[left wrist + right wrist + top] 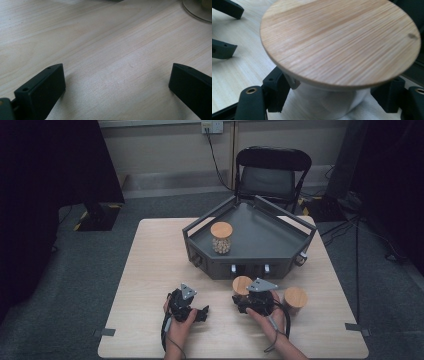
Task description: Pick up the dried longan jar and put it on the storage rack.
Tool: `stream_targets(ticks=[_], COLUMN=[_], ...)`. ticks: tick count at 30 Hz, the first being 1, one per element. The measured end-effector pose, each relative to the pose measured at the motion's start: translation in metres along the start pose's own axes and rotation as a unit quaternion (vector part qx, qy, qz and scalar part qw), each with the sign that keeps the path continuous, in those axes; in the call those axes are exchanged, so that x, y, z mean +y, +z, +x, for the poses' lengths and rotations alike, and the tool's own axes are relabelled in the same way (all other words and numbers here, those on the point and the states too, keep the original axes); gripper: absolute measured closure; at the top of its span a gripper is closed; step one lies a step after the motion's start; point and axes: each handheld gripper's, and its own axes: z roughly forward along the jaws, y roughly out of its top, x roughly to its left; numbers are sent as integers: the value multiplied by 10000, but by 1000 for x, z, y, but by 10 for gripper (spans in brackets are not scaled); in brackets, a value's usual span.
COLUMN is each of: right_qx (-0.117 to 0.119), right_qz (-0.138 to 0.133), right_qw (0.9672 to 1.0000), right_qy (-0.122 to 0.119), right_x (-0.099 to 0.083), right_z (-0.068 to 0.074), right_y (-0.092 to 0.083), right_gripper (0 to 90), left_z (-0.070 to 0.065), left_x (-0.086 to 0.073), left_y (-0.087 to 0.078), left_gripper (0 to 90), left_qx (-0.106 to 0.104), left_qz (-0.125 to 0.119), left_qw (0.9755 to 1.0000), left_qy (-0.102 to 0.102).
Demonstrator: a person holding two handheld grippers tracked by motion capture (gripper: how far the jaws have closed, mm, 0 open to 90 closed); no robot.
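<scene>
We find the right gripper [248,299] clamped on a glass jar [329,102] with a wooden lid [342,40], standing on the table [150,270] just in front of the grey tray [270,237]. A second lidded jar [295,300] stands at its 3 o'clock, a third [221,237] inside the tray at 11 o'clock. The left gripper [200,312], at its 9 o'clock, rests on the table with jaws released, nothing between them.

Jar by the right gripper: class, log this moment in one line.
right gripper: shut on jar | left gripper: open, over table | tray: one jar inside
</scene>
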Motion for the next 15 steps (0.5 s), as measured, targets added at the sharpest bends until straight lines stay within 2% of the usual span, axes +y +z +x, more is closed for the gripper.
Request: stream_targets(ticks=[4,15], right_qx=[0,287], right_qz=[4,43], right_qw=[10000,9990], right_qy=[-99,-341], right_x=[2,15], right_z=[1,2], right_y=[-2,-12], right_gripper=[253,253], left_z=[0,0], left_x=[0,0], left_y=[0,0], left_gripper=[2,2], left_qx=[0,1], left_qz=[2,3], left_qw=[10000,10000], left_qy=[10,9])
